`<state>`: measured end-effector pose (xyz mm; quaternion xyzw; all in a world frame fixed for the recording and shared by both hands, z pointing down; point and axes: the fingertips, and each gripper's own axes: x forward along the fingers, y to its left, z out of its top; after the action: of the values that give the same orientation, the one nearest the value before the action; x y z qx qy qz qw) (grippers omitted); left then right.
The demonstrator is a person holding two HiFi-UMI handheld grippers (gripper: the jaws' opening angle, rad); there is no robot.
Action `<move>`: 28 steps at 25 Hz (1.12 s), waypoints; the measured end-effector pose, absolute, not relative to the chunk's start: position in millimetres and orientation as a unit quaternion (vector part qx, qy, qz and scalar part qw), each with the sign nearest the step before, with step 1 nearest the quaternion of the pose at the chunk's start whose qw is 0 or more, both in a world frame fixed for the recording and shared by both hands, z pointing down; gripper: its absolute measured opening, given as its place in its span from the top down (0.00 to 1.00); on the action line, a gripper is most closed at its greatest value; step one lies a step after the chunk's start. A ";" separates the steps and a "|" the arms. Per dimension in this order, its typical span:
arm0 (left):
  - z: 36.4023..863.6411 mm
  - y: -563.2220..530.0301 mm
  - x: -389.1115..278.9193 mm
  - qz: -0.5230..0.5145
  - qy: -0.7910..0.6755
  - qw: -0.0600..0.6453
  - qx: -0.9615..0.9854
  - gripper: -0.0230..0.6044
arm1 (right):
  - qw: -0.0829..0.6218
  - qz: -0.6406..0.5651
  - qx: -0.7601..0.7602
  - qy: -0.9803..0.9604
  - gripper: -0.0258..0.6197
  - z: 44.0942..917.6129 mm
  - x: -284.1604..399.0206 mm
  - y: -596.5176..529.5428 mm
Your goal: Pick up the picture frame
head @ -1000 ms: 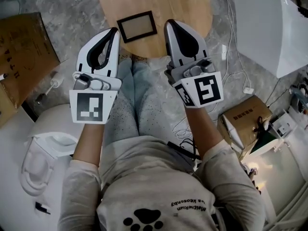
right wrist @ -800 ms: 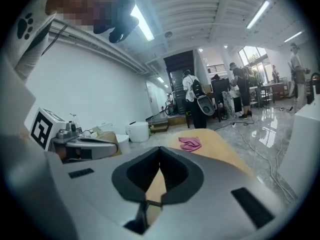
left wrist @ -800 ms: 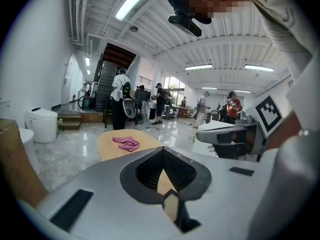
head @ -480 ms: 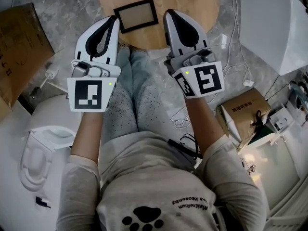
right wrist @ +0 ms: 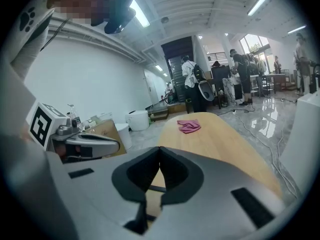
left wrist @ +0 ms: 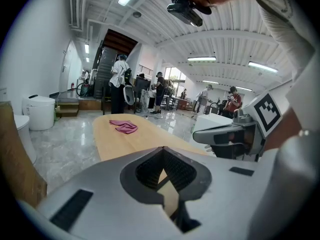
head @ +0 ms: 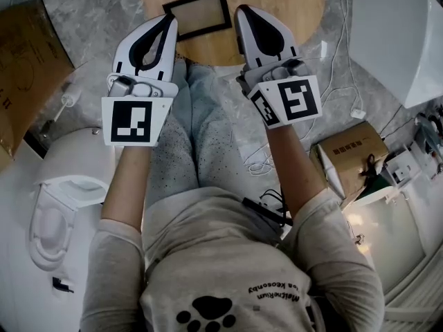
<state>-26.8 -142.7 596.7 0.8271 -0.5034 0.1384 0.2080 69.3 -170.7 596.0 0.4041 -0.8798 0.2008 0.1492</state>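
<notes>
Head view: we are seeing both hands lower than a second ago, with the left gripper [head: 168, 21] and right gripper [head: 242, 11] now closing in on either side of the picture frame [head: 199, 14]. The frame is lying flat on the wooden table [head: 277, 19], not held.
Left gripper view: the jaws are meeting at the tips with nothing between them.
Right gripper view: the jaws are pressing together and are empty.
Meaning: we are judging this as still the approach. The jaws are needing to open before any grasp.
</notes>
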 end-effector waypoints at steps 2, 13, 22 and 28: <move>605.7 -140.6 -27.8 0.142 -0.502 0.215 0.826 0.95 | 0.155 0.206 0.402 -0.879 0.95 604.6 68.8 -169.1; 653.5 -132.4 -29.0 0.175 -0.486 0.243 0.821 0.95 | 0.187 0.234 0.387 -0.872 0.95 650.0 65.5 -161.6; 681.8 -131.2 -22.4 0.185 -0.477 0.274 0.814 0.95 | 0.206 0.253 0.384 -0.864 0.95 674.8 64.4 -161.7; 702.5 -131.7 -25.2 0.213 -0.471 0.276 0.811 0.95 | 0.238 0.260 0.381 -0.855 0.95 698.9 68.3 -158.4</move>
<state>-25.2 -131.7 702.5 0.8106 -0.4708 0.2130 0.2755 68.3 -158.4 698.9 0.3812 -0.8548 0.2596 0.2377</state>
